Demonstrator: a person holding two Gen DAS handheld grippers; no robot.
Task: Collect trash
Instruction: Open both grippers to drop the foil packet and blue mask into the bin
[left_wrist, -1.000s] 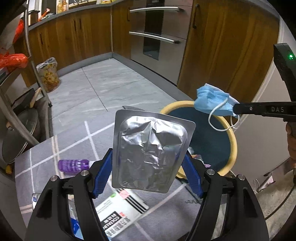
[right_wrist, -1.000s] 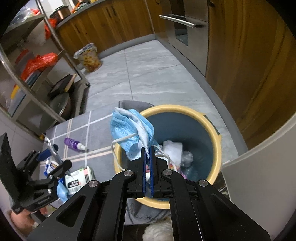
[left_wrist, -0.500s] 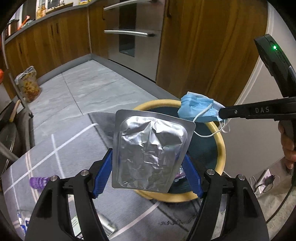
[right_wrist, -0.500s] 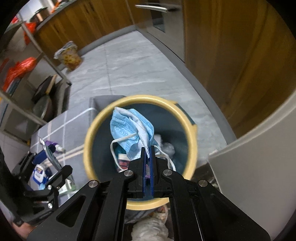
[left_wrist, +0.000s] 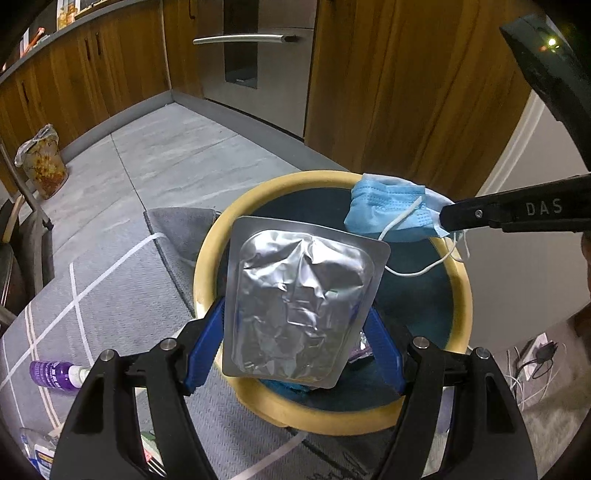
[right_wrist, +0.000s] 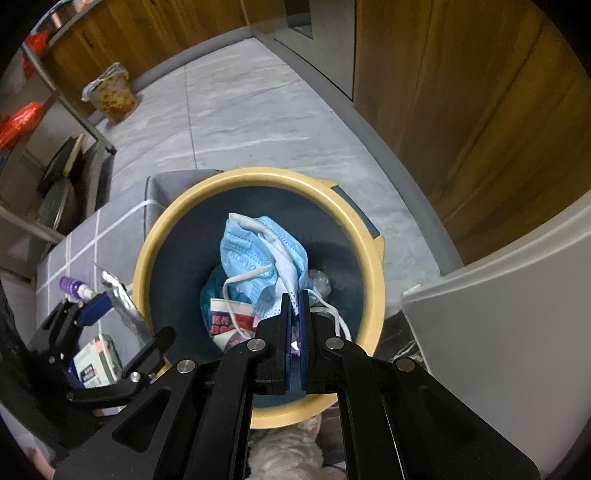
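A: Surface and room? Use the bin as landmark.

B: Yellow-rimmed bin (right_wrist: 373, 258), dark teal inside, stands on a grey rug (left_wrist: 110, 288) with white lines. Grey tile floor (left_wrist: 177, 147) beyond the bin, wooden cabinets (left_wrist: 388, 81) behind it. A purple bottle (left_wrist: 55, 373) lies on the rug left of the bin.

A: Task items?

B: Crumpled blue face mask (right_wrist: 258, 254), white ear loops dangling, over the bin's opening; right gripper (right_wrist: 294, 299) fingers clenched on it. Creased silver foil pouch (left_wrist: 299, 306) above the bin's near rim, grasped at both edges by the left gripper (left_wrist: 295, 332).
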